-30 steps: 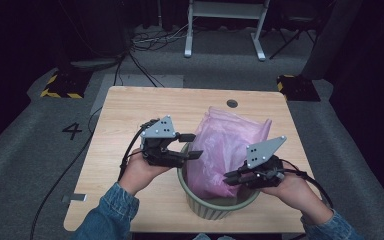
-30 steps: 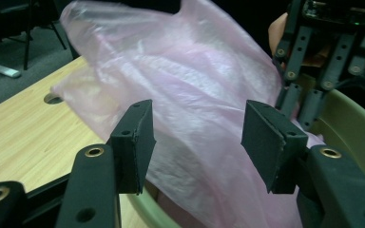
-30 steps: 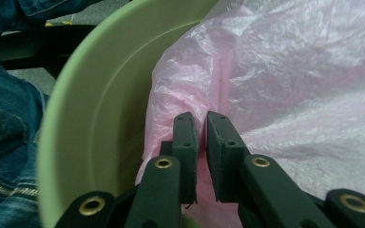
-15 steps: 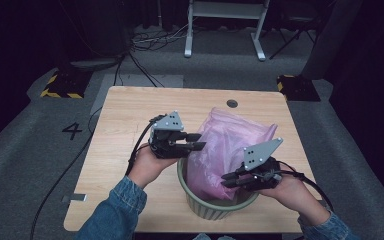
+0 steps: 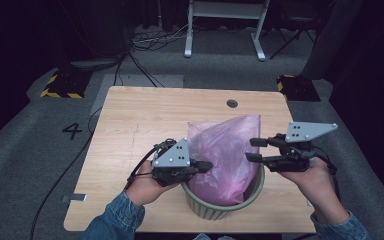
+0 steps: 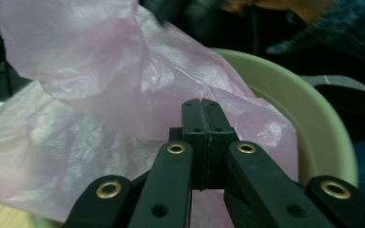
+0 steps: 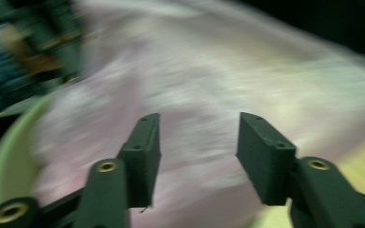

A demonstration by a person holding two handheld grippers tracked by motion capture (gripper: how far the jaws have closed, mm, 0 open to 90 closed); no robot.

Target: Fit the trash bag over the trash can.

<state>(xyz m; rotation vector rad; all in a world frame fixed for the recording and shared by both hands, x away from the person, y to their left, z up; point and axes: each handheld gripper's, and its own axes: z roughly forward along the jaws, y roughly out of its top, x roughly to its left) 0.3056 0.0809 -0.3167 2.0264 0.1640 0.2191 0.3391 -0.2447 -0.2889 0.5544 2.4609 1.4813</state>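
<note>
Lining the green bin (image 5: 223, 207) on the tabletop (image 5: 145, 120) goes best if the left hand-held gripper (image 5: 203, 166), jaws pressed together on the pink bag (image 5: 225, 150), keeps its pinch while the right hand-held gripper (image 5: 254, 149), jaws just opening and empty, regrips the far edge

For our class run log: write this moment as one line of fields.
work: lining bin with bag | left gripper: shut at pink bag | right gripper: open, just been opening, nothing between | green bin: on table
</note>
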